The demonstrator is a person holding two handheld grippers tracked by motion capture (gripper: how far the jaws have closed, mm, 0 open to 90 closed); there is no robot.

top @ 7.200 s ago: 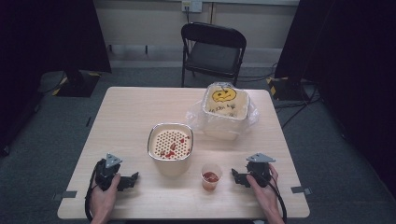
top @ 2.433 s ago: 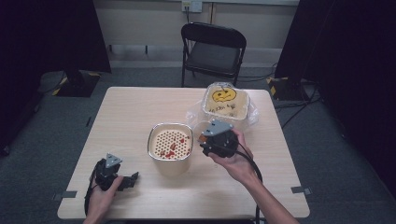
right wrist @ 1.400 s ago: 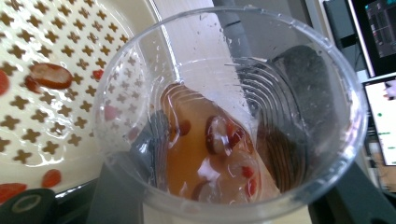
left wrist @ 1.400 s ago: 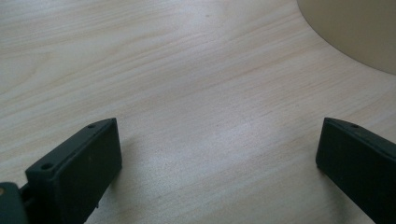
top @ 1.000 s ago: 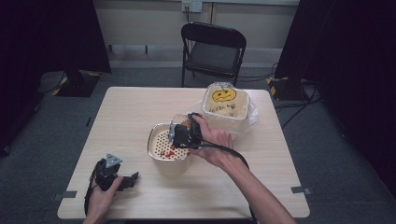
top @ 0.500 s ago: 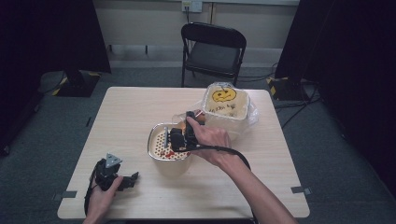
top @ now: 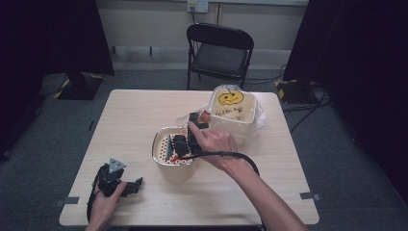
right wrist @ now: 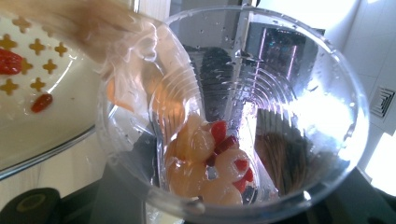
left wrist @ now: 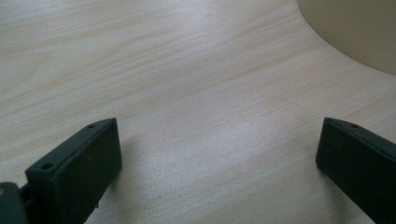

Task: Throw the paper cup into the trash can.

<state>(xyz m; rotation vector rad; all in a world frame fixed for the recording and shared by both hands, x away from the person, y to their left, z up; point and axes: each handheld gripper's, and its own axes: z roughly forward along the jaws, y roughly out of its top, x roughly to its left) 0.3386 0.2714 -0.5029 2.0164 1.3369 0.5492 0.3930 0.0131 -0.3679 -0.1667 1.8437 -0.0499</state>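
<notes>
Cup (right wrist: 233, 116) tipped over colander pot (top: 161, 149), clamped in right gripper (top: 185, 139). We judge pouring half done: pale and red pieces remain inside. Left gripper (top: 120, 185) rests on table (top: 134, 115), jaws wide, empty.

A clear plastic cup (right wrist: 233, 112) tilts over a cream perforated strainer (right wrist: 42, 84) — pale lumps and red bits (right wrist: 210, 163) inside.

A black folding chair (top: 219, 53) stands behind the wooden table (top: 134, 115), on grey carpet.
</notes>
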